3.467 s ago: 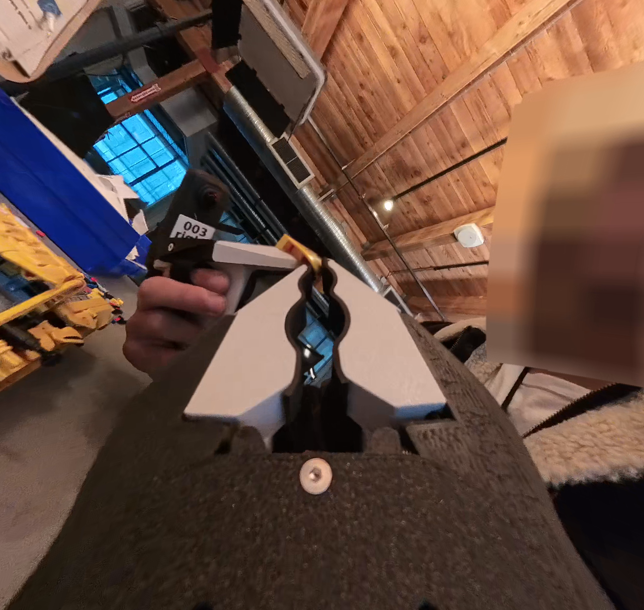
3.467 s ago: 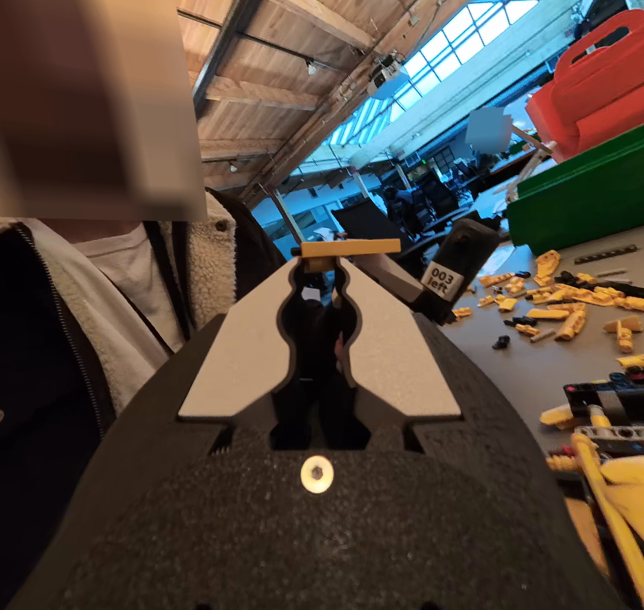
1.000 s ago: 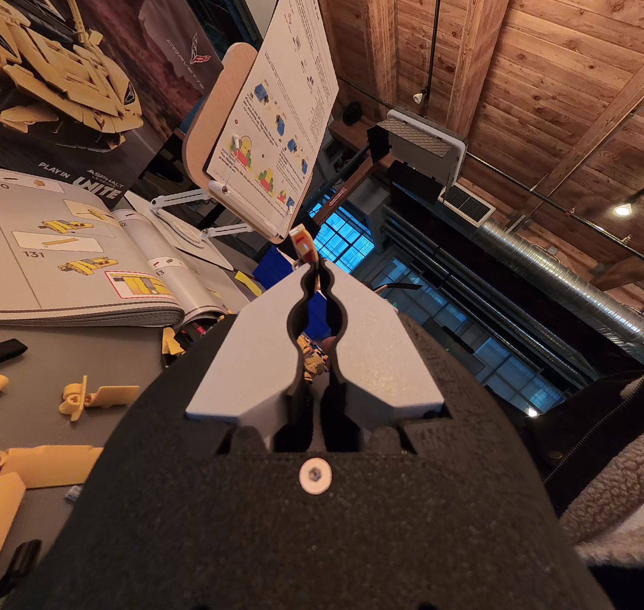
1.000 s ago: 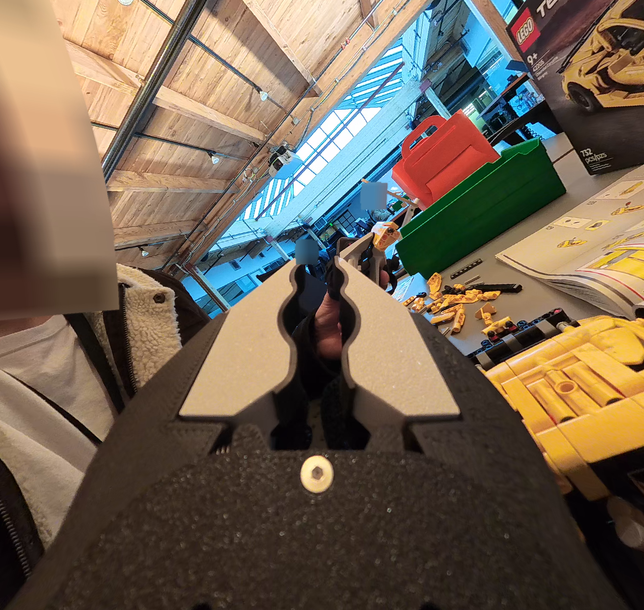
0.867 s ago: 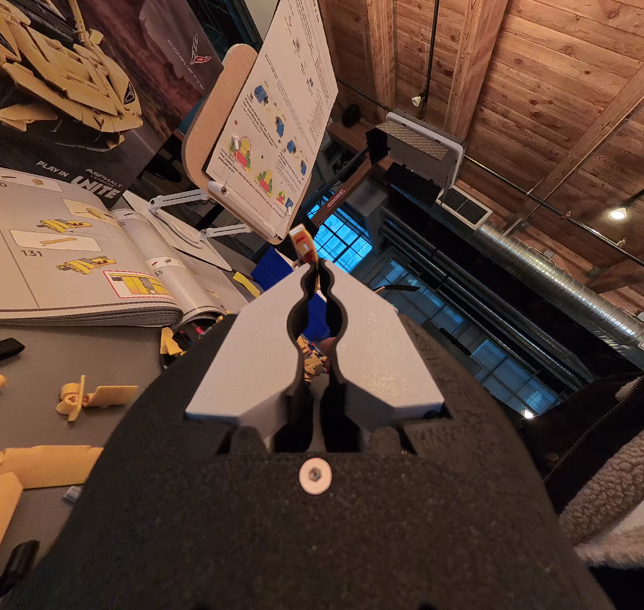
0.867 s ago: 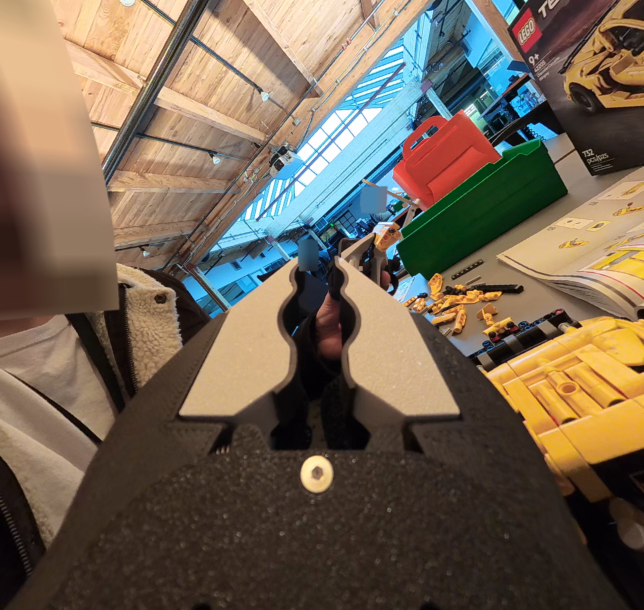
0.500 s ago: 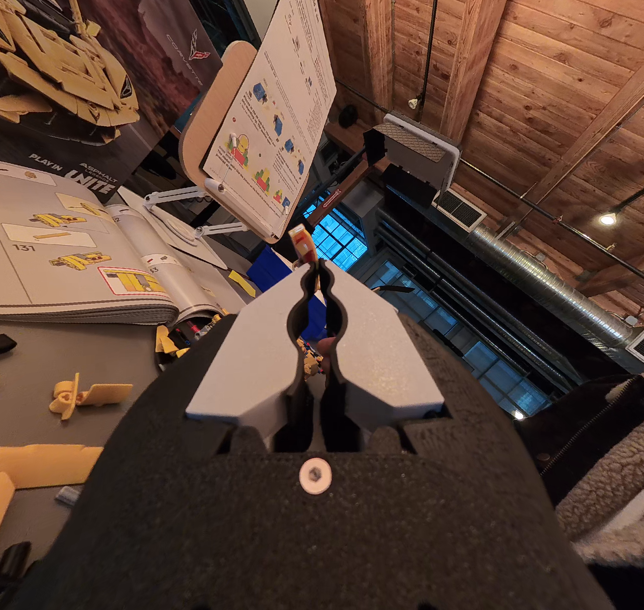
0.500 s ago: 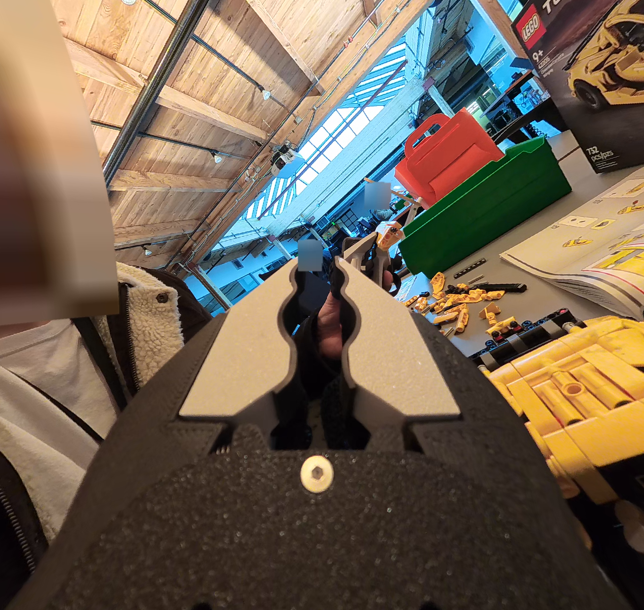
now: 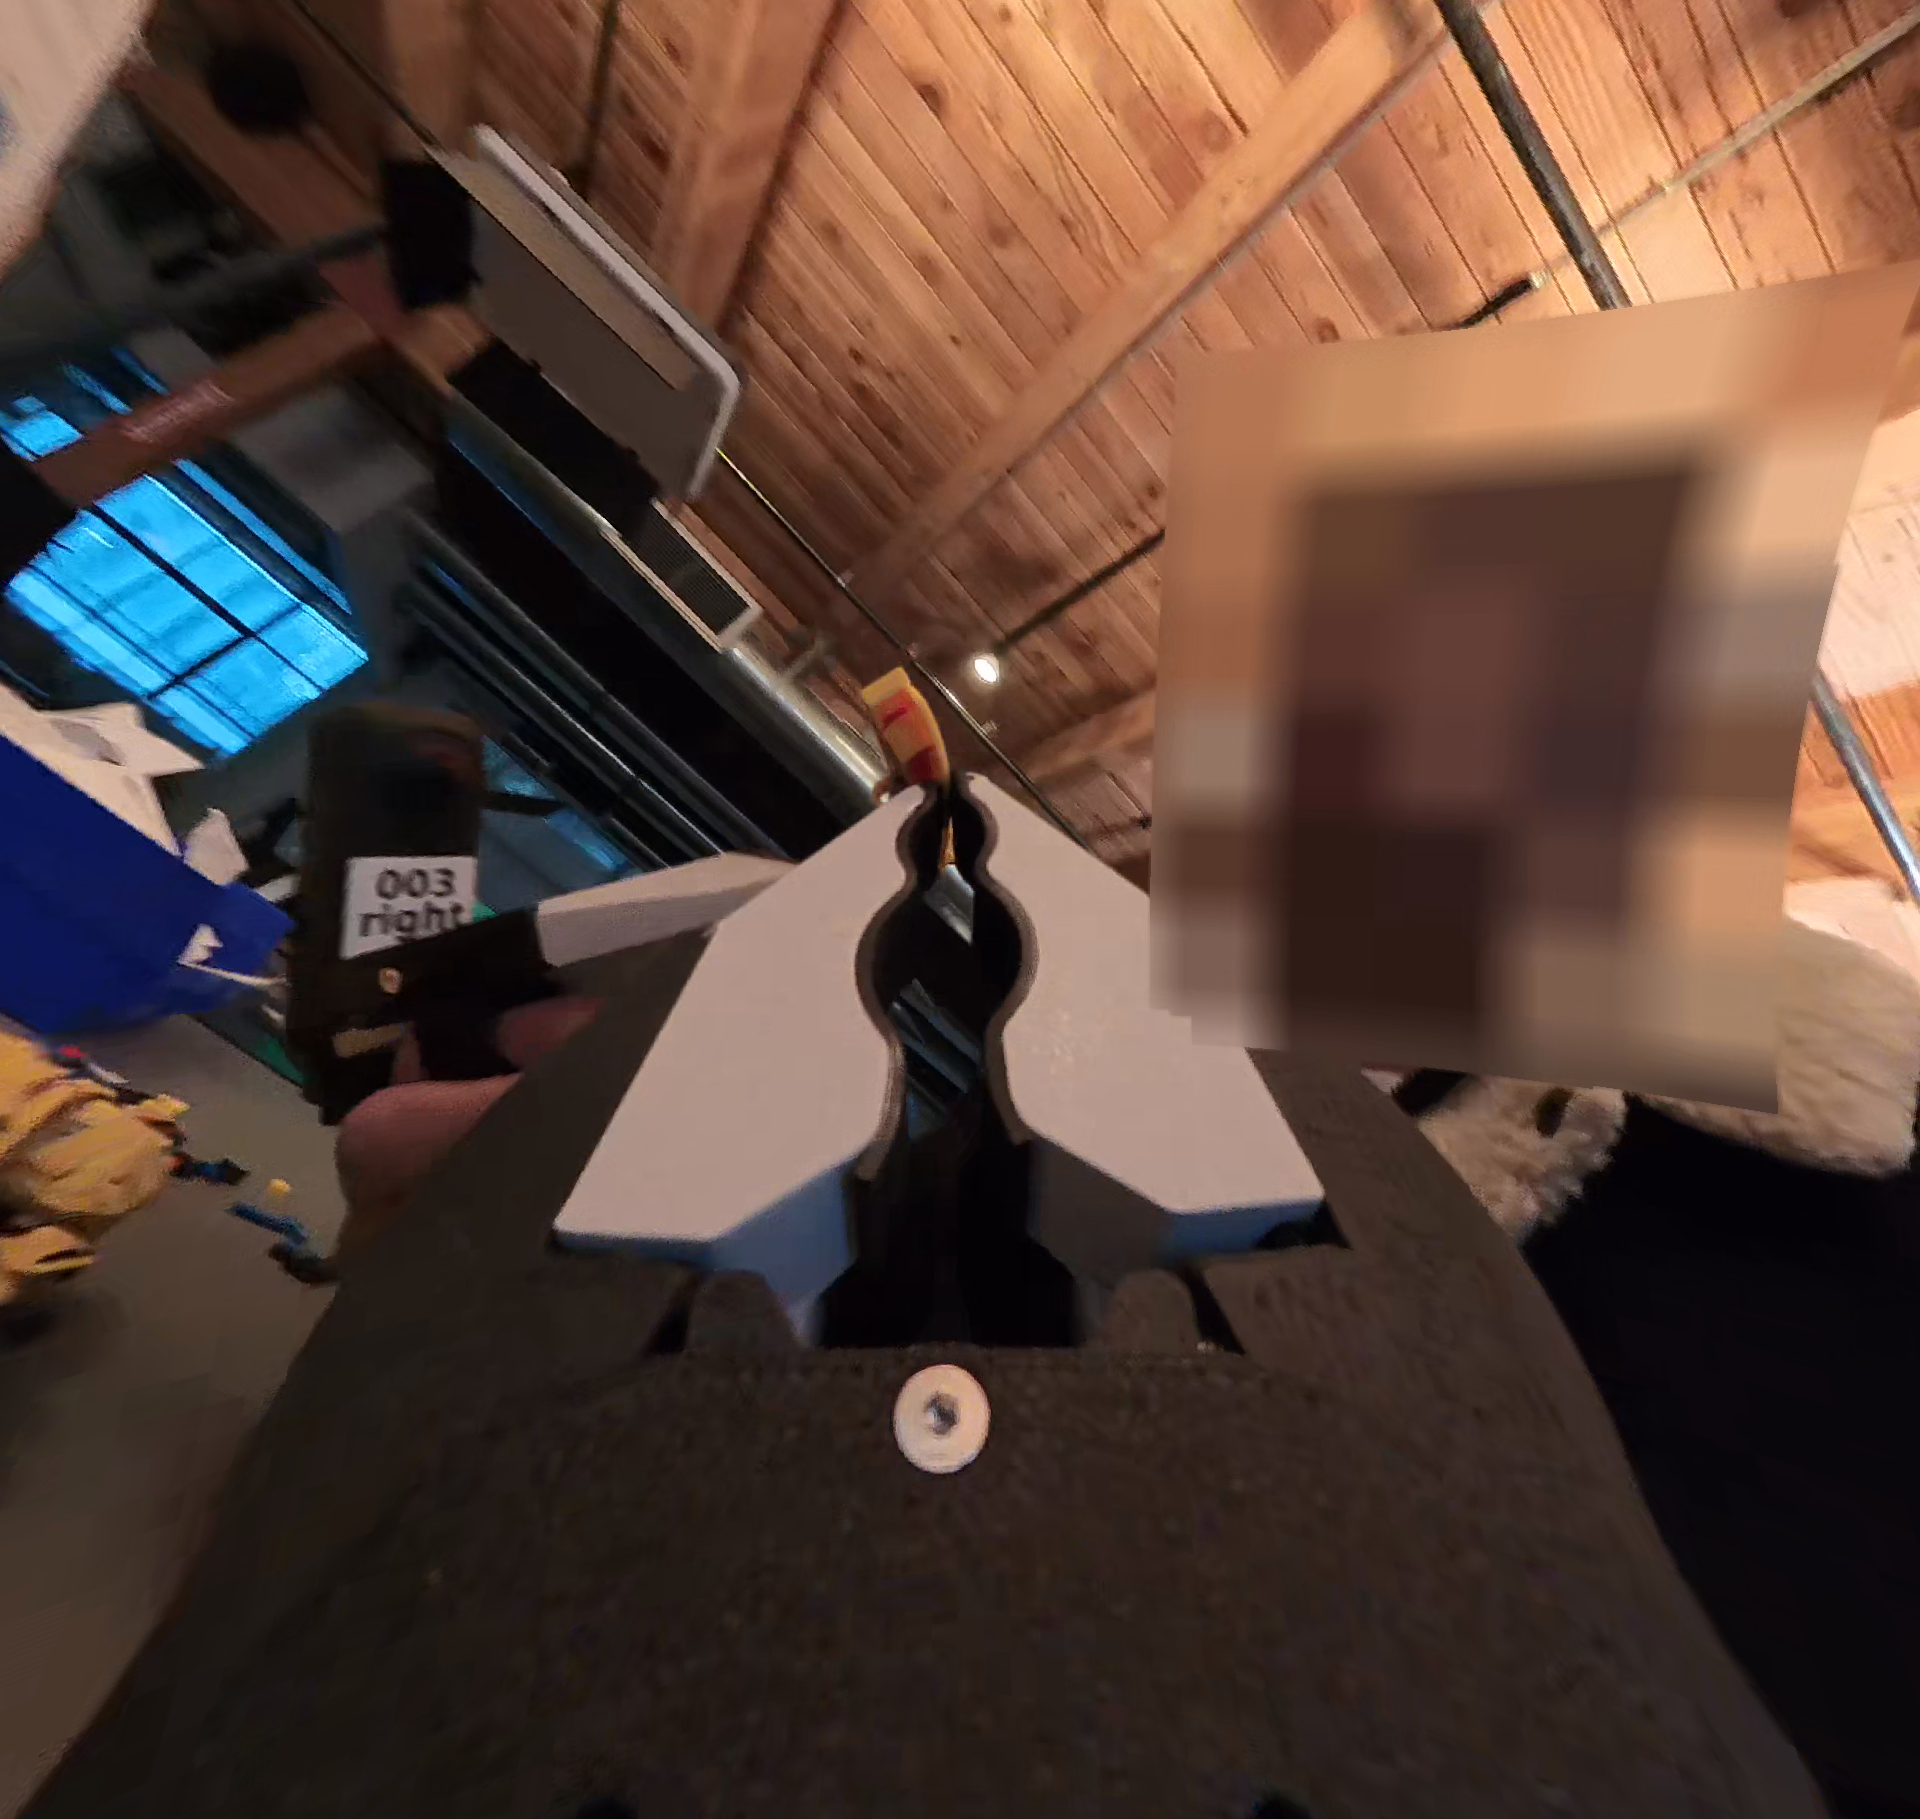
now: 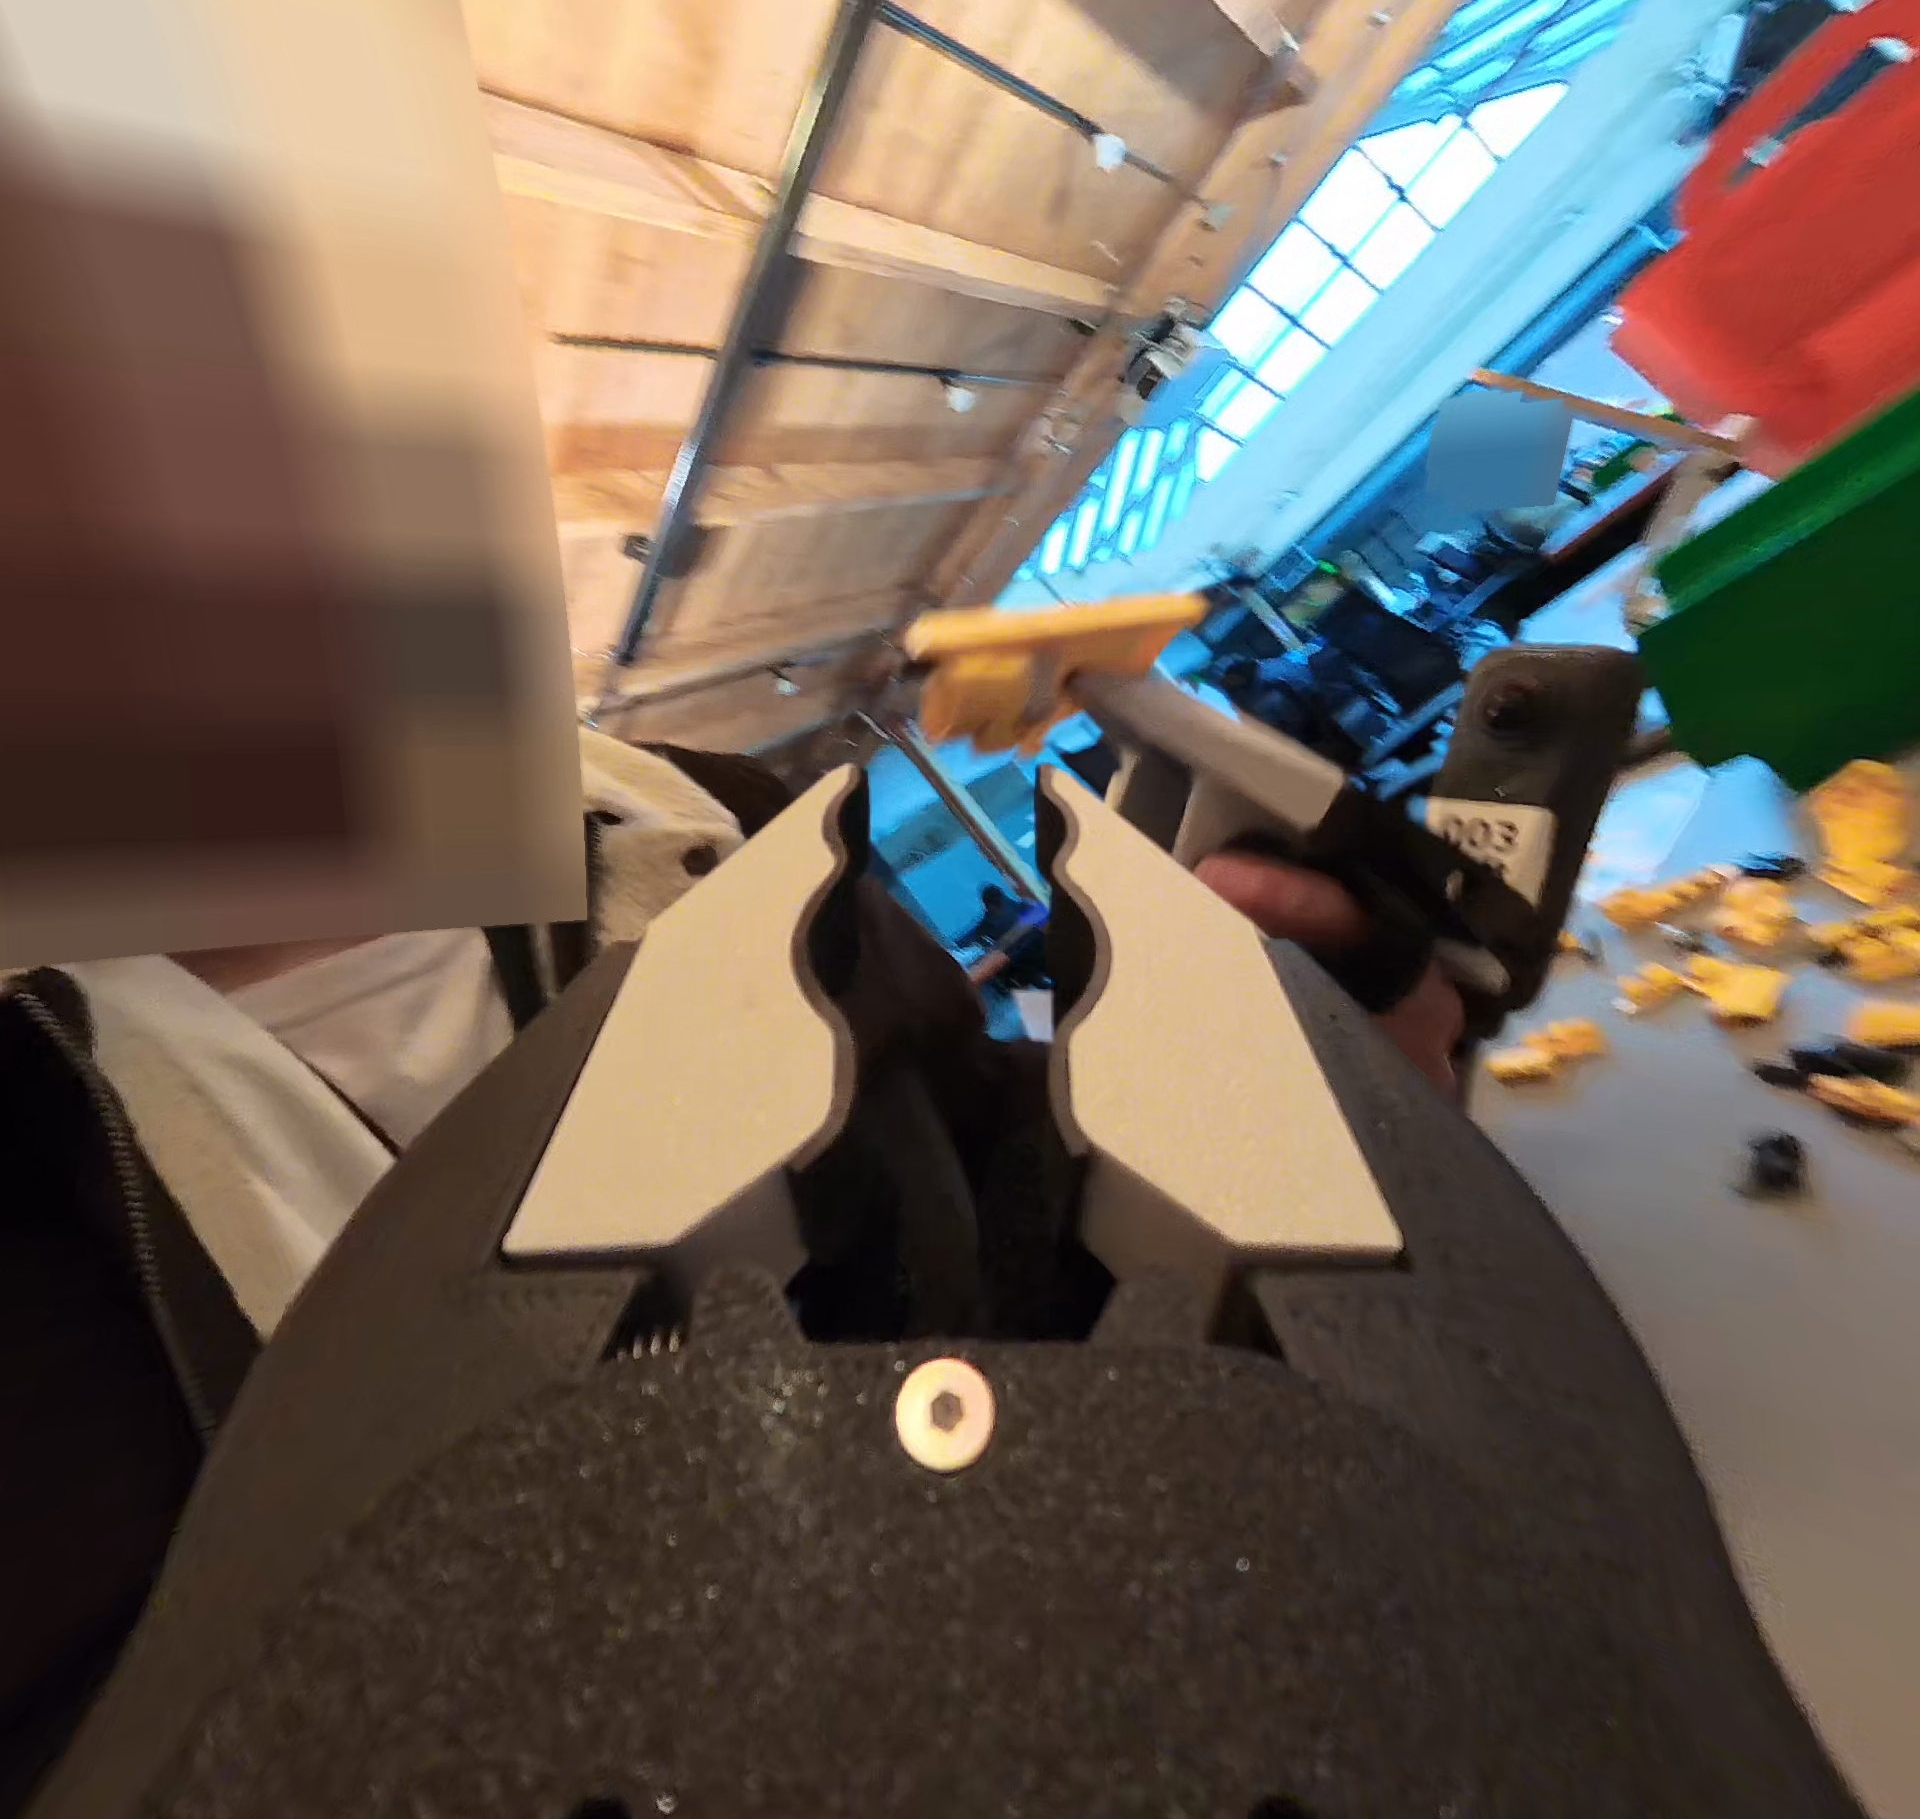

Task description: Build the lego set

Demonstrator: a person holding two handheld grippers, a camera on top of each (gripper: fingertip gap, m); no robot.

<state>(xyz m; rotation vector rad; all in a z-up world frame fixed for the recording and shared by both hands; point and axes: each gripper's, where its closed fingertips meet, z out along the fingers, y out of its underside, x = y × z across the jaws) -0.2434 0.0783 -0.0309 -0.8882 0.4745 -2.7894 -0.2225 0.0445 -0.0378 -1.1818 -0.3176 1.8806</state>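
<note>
- The left gripper [image 9: 940, 798] is pointing up toward a wooden plank ceiling [image 9: 1039, 211], its two grey fingers pressed together and pinching a small yellow lego piece [image 9: 906, 735] at their tips.
- The piece is showing a touch of red on one side and is sticking up above the fingertips.
- The right gripper [image 10: 951, 782] is standing with its fingers spread apart and nothing is sitting between them.
- In the right wrist view the same yellow piece [image 10: 1039, 663] is hanging just above and beyond the spread fingertips, held by the other gripper coming in from the right.
- A hand [image 10: 1309, 922] is wrapping the left gripper's black handle.
- Loose yellow lego parts [image 10: 1745, 948] are lying scattered on the grey table [image 10: 1662, 1250] at the right, blurred.
- A green bin [image 10: 1808, 626] and a red container [image 10: 1808, 242] are sitting beyond them.
- A person's fleece collar [image 9: 1455, 1146] is showing near the right edge of the left wrist view.
</note>
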